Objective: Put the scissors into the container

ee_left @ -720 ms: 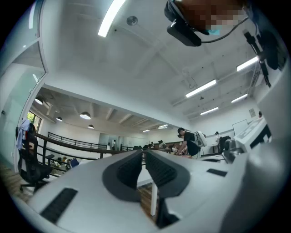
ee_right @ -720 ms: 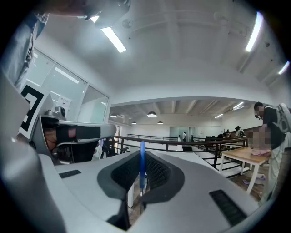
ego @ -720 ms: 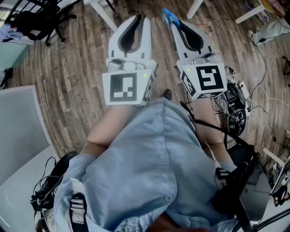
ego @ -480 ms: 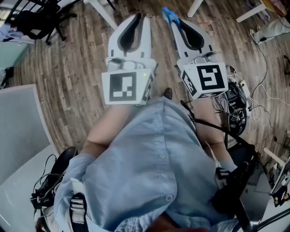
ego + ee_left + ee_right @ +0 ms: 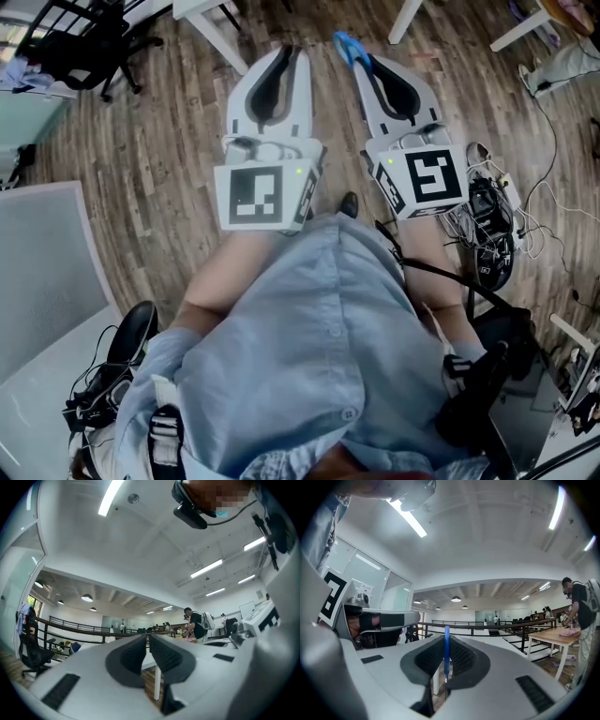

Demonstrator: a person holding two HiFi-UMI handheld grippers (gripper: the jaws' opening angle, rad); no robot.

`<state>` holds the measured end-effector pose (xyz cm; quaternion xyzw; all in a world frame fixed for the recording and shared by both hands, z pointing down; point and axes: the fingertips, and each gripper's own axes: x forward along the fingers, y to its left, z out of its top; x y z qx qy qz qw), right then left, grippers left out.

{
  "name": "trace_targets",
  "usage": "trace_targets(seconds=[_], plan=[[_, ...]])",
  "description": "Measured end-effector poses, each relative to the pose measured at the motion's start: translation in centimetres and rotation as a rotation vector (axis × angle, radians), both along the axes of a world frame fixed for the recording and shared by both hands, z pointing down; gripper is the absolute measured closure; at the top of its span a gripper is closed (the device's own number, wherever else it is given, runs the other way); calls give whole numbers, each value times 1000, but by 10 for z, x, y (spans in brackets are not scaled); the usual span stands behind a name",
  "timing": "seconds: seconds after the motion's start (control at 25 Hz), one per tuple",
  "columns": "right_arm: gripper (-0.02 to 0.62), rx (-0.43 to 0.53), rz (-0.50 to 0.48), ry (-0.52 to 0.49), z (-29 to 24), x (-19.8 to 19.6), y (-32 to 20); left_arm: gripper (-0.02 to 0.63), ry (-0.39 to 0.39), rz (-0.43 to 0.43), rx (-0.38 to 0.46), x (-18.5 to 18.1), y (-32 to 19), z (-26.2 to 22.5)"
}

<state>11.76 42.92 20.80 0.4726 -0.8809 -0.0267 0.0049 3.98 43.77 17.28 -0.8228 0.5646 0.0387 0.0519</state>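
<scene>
In the head view both grippers are held side by side in front of a person's light blue shirt, above a wooden floor. My right gripper (image 5: 361, 58) is shut on the blue scissors (image 5: 346, 44), whose blue handle sticks out past the fingertips. In the right gripper view the scissors (image 5: 446, 654) show as a thin blue strip standing upright between the dark pads, at my right gripper (image 5: 446, 644). My left gripper (image 5: 292, 52) has its jaws together with nothing between them, and the left gripper view shows the same at my left gripper (image 5: 146, 641). No container is in view.
White table legs (image 5: 214, 30) and a black office chair (image 5: 84, 37) stand on the floor ahead. A tangle of cables and devices (image 5: 487, 220) lies at the right. A pale grey surface (image 5: 42, 272) is at the left. A person (image 5: 577, 611) stands at a wooden table (image 5: 555, 637).
The head view has shifted slightly, so the grippers and floor sit a little lower in the picture. Both grippers stay side by side, and the scissors stay in the right one.
</scene>
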Motion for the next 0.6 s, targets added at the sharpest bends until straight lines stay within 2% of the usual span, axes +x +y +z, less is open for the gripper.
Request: trace_targets(seconds=[0.36, 0.6], plan=[[557, 19, -23, -77, -5, 52, -17, 566, -12, -10, -9, 47, -13, 7], [557, -15, -37, -85, 3, 57, -38, 566, -12, -17, -59, 49, -31, 19]])
